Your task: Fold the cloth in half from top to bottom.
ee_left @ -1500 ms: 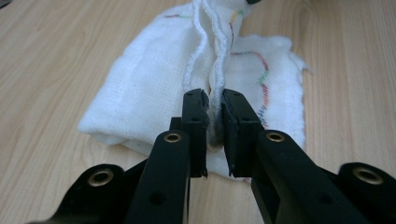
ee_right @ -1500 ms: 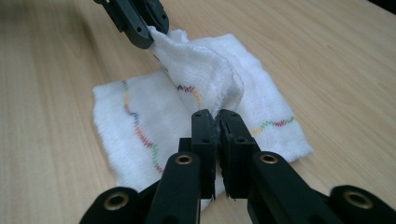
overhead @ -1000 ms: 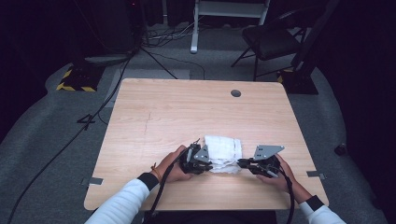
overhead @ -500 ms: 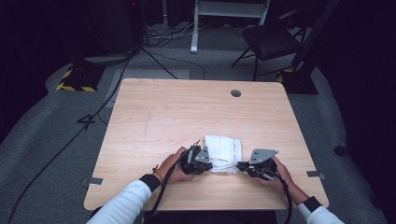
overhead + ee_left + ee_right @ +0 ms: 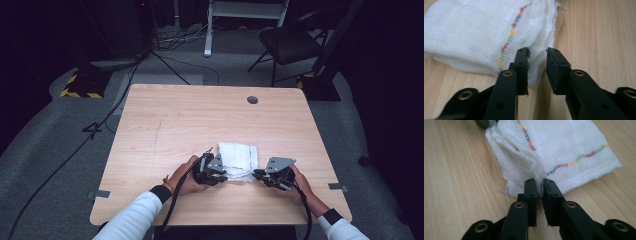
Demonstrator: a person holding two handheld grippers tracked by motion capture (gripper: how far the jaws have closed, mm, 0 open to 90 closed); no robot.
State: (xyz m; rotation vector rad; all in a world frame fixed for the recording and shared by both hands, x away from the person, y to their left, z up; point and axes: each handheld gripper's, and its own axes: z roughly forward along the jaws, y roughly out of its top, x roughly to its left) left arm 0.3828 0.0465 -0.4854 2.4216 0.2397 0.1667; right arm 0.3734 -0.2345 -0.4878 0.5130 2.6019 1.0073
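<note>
While both tools sit at the cloth's near corners: folded cloth (image 5: 239, 160) on the bench (image 5: 175, 120), near edge.

My left tool (image 5: 537, 53) has just been opening; jaws stand apart with a cloth corner loose between them, no pinch. My right tool (image 5: 539, 183) has been easing open too, jaws nearly together, a thin fold of hem between them, barely nipped if at all. Cloth looks soft, light, limp gauze in layers that will sag and splay; best taken at stitched hem corners. No containers about.
</note>
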